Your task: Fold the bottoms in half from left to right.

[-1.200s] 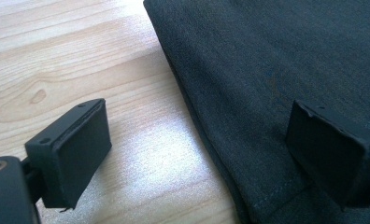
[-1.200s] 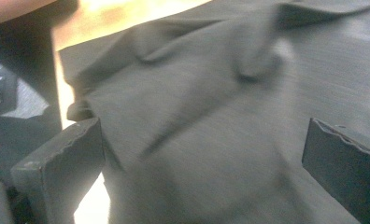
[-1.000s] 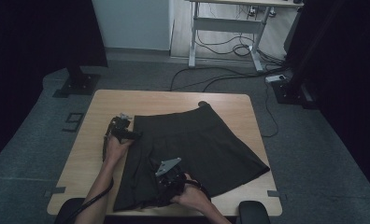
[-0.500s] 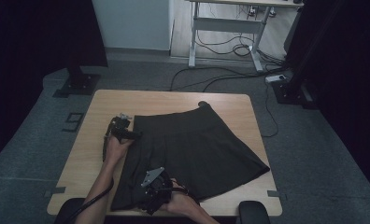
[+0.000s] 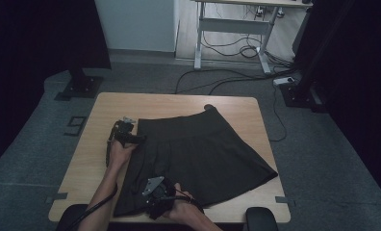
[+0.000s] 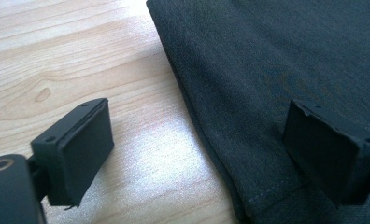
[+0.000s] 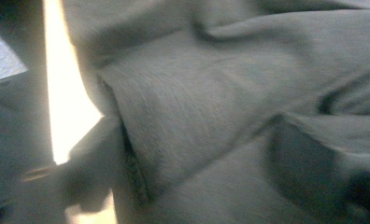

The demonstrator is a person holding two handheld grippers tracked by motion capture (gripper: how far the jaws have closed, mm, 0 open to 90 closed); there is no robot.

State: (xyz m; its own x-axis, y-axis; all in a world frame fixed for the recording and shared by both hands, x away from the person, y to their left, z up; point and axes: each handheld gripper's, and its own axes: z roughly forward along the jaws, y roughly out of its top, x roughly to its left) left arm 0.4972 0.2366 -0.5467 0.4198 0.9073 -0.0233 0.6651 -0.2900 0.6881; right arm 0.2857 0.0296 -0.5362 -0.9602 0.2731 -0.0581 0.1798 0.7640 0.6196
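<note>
Your skirt [image 5: 198, 149] lies flat on the table [image 5: 179, 103], waistband toward the far side and hem fanning out toward the near right corner. Take the skirt as your landmark.

Your left gripper [image 5: 127, 136] sits at the skirt's left waistband corner. In the left gripper view its jaws stand spread: one pad [image 6: 82, 147] is over bare wood just beside the skirt's edge [image 6: 206, 135], the other [image 6: 330, 149] is over the cloth. The edge runs between them, and neither pad presses on it.

Your right gripper [image 5: 155, 195] is at the skirt's near left corner, by the hem, close to the table's near edge. Its jaws have just been closing. The right gripper view is blurred, but it shows a fold of the cloth [image 7: 211, 121] bunched between the two jaws, with a bright strip of table to the left of the fold. You cannot tell from that view whether the pads already pinch the fold.

The two grippers are well apart along the skirt's left side.
</note>
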